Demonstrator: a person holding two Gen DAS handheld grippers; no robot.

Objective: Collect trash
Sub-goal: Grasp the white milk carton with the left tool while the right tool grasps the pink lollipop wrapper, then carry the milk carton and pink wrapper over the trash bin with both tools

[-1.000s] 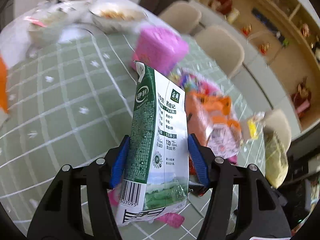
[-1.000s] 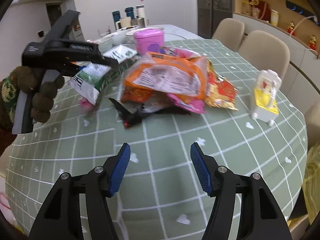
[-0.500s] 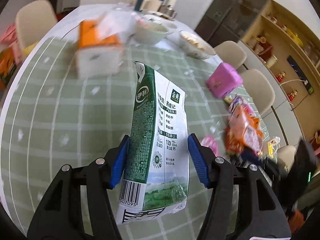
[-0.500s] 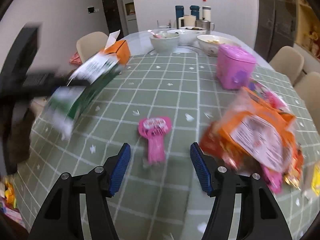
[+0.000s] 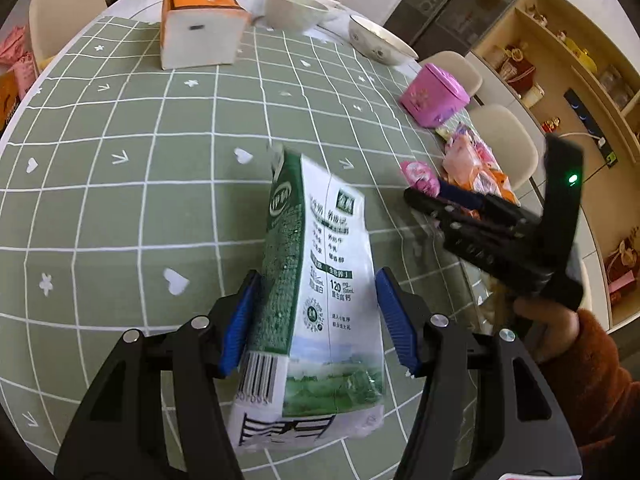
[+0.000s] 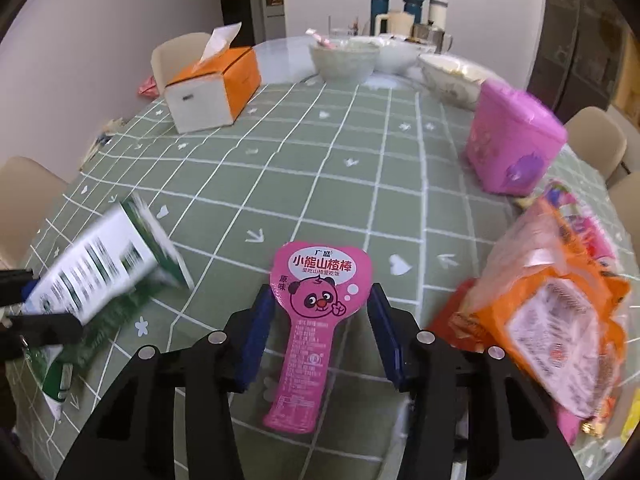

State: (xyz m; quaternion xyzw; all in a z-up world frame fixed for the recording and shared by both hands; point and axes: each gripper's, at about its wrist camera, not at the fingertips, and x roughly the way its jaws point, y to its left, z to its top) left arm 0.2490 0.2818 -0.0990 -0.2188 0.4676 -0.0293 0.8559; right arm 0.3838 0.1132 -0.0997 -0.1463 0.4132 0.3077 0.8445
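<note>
- On the green checked tablecloth (image 5: 120,208), left wrist view: left gripper (image 5: 316,320) clamped on a green-and-white milk carton (image 5: 316,292), blue pads pressed to both sides, carton upright, top leaning away from the camera.
- Right of the carton: right gripper (image 5: 424,196) held in a hand (image 5: 548,320) with an orange sleeve, its tips at a pink wrapper (image 5: 418,174).
- Beyond that gripper: snack bag pile (image 5: 476,168), then a pink box (image 5: 434,94).
- Far side of the cloth from the carton: orange tissue box (image 5: 200,28), bowls (image 5: 296,8).
- Right wrist view: right gripper (image 6: 320,336) jaws apart, straddling a pink panda-print snack wrapper (image 6: 312,320) lying flat on the cloth (image 6: 320,168); pads near the wrapper's wide head, contact not clear.
- Left of the wrapper: milk carton (image 6: 104,264), motion-blurred, tilted, lifted off the cloth in the left gripper (image 6: 28,308).
- Right of the wrapper: orange snack bags (image 6: 556,304); pink box (image 6: 516,136) behind them.
- Far from the wrapper: tissue box (image 6: 216,84), bowls (image 6: 344,60), flasks (image 6: 400,4).
</note>
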